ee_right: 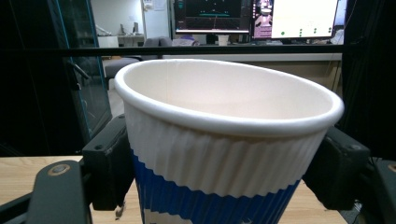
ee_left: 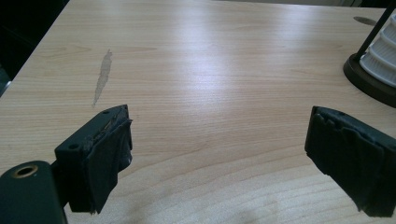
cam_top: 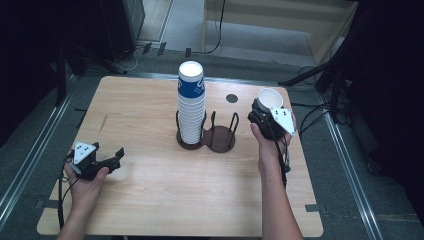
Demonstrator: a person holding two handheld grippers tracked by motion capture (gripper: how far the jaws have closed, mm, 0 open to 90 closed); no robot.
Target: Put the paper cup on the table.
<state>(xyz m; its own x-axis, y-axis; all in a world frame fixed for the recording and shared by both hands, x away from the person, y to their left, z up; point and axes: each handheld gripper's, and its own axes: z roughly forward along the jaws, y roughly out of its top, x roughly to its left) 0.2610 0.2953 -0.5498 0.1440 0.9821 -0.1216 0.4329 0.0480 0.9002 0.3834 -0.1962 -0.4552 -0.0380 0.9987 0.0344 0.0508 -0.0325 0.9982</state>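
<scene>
A tall stack of white and blue paper cups (cam_top: 191, 102) stands in the left ring of a dark two-ring holder (cam_top: 220, 138) at the table's middle; the stack's base (ee_left: 384, 56) shows in the left gripper view. My right gripper (cam_top: 267, 109), raised at the holder's right, is shut on a single paper cup (cam_top: 270, 98) with its mouth up; the cup (ee_right: 224, 144) sits between both jaws in the right gripper view. My left gripper (cam_top: 112, 157) rests low at the table's left, open with nothing between its jaws (ee_left: 219, 158).
The wooden table (cam_top: 150, 110) has a round cable hole (cam_top: 231, 98) behind the holder and a pale scuff (ee_left: 102, 74) at the left. The holder's right ring holds no cups. Monitors (ee_right: 257, 18) stand beyond the table.
</scene>
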